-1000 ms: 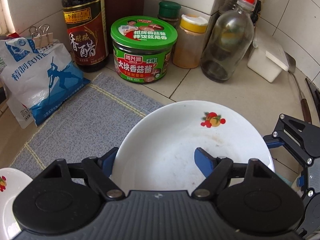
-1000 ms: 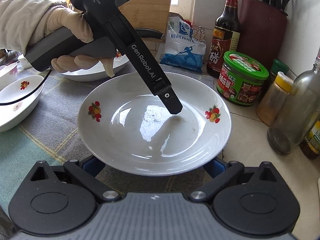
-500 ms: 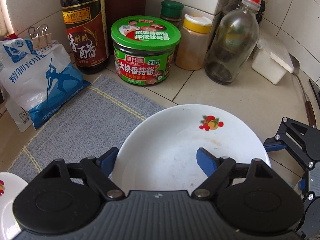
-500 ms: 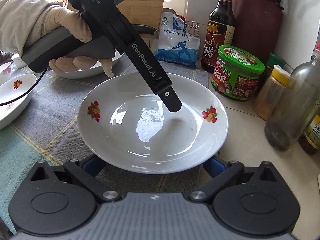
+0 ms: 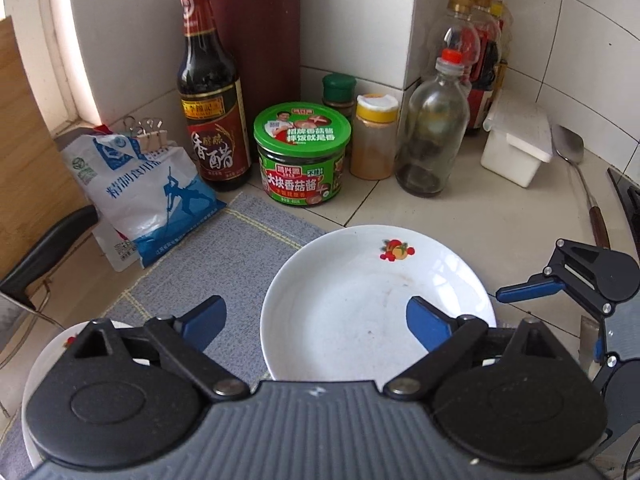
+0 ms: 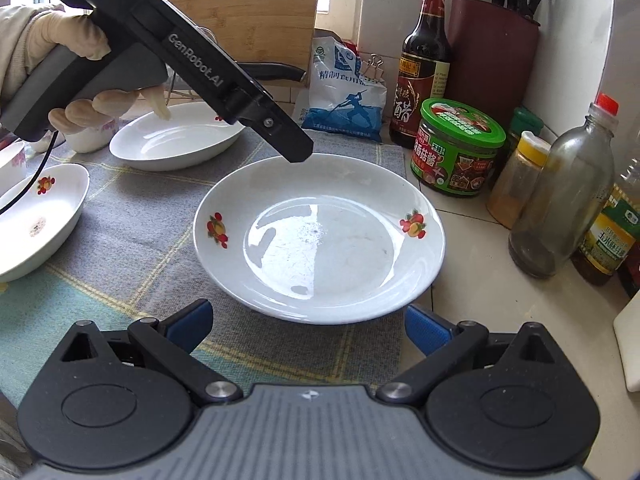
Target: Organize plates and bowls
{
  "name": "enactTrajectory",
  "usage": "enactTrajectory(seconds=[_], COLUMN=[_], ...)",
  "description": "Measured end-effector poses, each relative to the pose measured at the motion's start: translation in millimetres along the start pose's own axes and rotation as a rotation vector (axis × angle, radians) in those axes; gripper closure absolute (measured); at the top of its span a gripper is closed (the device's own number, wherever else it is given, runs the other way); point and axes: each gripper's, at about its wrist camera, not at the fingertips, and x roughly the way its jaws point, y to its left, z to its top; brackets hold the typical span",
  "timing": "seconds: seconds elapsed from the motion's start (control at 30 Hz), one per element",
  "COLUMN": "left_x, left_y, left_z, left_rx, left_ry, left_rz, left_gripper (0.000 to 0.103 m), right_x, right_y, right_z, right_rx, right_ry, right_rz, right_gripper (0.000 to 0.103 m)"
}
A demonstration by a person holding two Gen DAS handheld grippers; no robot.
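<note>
A white plate with fruit motifs (image 6: 320, 236) lies on the edge of the grey cloth (image 6: 132, 240); it also shows in the left wrist view (image 5: 360, 300). My left gripper (image 5: 316, 320) is open and empty, above the plate's left side; its body (image 6: 208, 76) shows in the right wrist view, over the plate's far rim. My right gripper (image 6: 306, 322) is open and empty, just short of the plate's near rim, apart from it. A second white plate (image 6: 176, 140) and a white dish (image 6: 36, 216) lie further left on the cloth.
A vinegar bottle (image 5: 210, 92), a green-lidded jar (image 5: 302, 152), a yellow-capped spice jar (image 5: 374, 136), a glass bottle (image 5: 434, 128) and a salt bag (image 5: 148, 196) stand behind the plate. A white box (image 5: 516, 148) and a ladle (image 5: 580, 176) lie at the right.
Both grippers have let go of the plate and pulled back. The plate now rests on the cloth's edge. The left gripper has risen away from it.
</note>
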Motion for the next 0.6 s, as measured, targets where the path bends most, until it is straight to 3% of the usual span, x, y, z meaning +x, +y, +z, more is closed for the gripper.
enactTrajectory(seconds=[0.37, 0.6], left_x=[-101.5, -145.5], left_y=[-25.2, -36.5], left_z=[-60.4, -119.2], left_rx=[0.027, -0.001], left_ry=[-0.157, -0.175], left_rz=[0.148, 0.239], left_gripper=[0.004, 0.002], right_x=[-37.2, -43.7], right_y=[49.2, 82.6], right_z=[10.2, 18.8], right_rx=[0.006, -0.011], right_ry=[-0.048, -0.057], right_rz=[-0.009, 0.021], right_gripper=[0.000, 0.000])
